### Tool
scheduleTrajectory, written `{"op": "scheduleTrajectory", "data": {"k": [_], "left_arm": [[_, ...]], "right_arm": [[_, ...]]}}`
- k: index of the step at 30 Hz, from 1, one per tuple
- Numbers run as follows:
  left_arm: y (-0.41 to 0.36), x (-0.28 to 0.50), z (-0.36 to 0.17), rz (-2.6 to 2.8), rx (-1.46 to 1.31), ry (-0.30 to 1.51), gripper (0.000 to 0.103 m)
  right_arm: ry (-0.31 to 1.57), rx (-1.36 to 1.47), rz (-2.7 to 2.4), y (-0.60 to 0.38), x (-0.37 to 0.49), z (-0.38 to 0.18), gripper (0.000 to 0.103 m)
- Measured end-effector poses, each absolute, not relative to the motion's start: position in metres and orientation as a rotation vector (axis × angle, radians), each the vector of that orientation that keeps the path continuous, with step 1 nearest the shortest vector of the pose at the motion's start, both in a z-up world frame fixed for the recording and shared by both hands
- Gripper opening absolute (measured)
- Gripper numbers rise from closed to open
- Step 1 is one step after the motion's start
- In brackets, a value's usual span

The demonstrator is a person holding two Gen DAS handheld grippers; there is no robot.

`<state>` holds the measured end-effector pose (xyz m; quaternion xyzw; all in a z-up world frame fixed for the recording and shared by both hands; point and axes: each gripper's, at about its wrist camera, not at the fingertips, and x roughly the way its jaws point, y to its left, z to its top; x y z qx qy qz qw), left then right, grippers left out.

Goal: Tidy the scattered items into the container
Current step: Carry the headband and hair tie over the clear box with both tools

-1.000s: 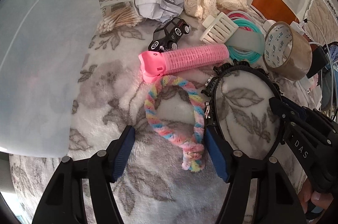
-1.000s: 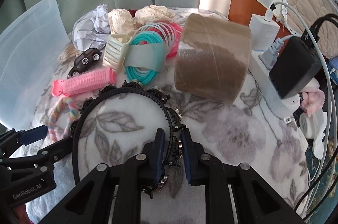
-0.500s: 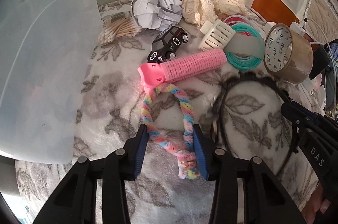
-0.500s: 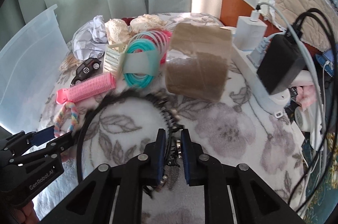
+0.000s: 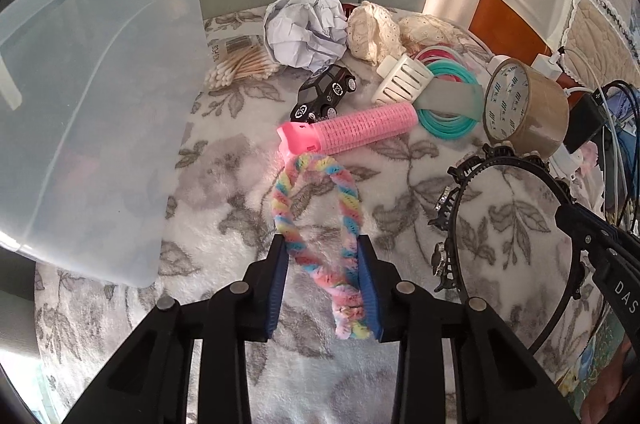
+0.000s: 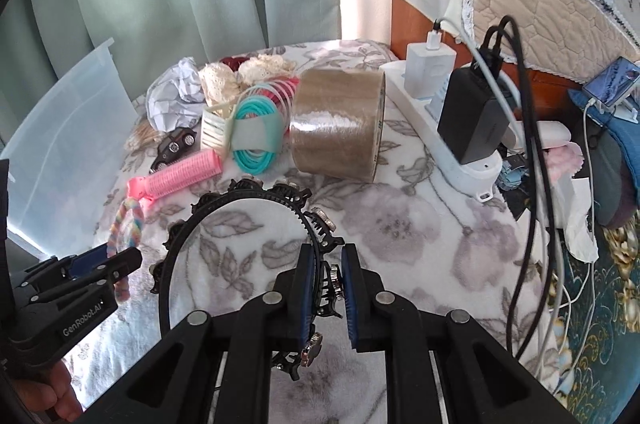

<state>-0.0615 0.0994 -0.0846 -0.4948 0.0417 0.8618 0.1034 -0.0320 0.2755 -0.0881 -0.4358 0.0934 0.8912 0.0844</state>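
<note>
Left gripper (image 5: 326, 280): jaws closing, blue pads pressed on both sides of the pastel rainbow twisted chenille loop (image 5: 316, 208), which is lifted at its knotted end. Right gripper (image 6: 326, 288): jaws clamped on the rim of the black toothed jewelled headband (image 6: 240, 208) — its arc is raised over the grey-flowered fleece blanket (image 6: 400, 224). Translucent plastic storage container (image 5: 88, 104): placed at the left, just beside the loop. Pink cylindrical hair roller (image 5: 352, 132), black toy car (image 5: 324, 96), brown packing tape roll (image 5: 524, 108) — laid beyond, on the blanket.
</note>
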Motion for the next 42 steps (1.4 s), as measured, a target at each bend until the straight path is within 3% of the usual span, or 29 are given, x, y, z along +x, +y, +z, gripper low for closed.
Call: {"op": "scheduleTrajectory", "data": {"k": [11, 22, 31, 42], "left_arm": [[0.099, -0.060, -0.031, 2.561, -1.292, 0.059, 0.035], [0.069, -0.068, 0.069, 2.628, -1.040, -0.194, 0.035], [0.020, -0.060, 0.146, 2.764, -0.795, -0.257, 0.035], [-0.047, -0.038, 0.136, 2.854, -0.747, -0.431, 0.035]], "right_arm": [[0.377, -1.109, 2.690, 0.280, -0.028, -0.029, 0.015], [0.488, -0.824, 2.740, 0.280, -0.046, 0.067, 0.015], [0.558, -0.627, 2.830, 0.247, -0.052, 0.136, 0.015], [0.429, -0.597, 2.978, 0.171, -0.052, 0.160, 0.015]]}}
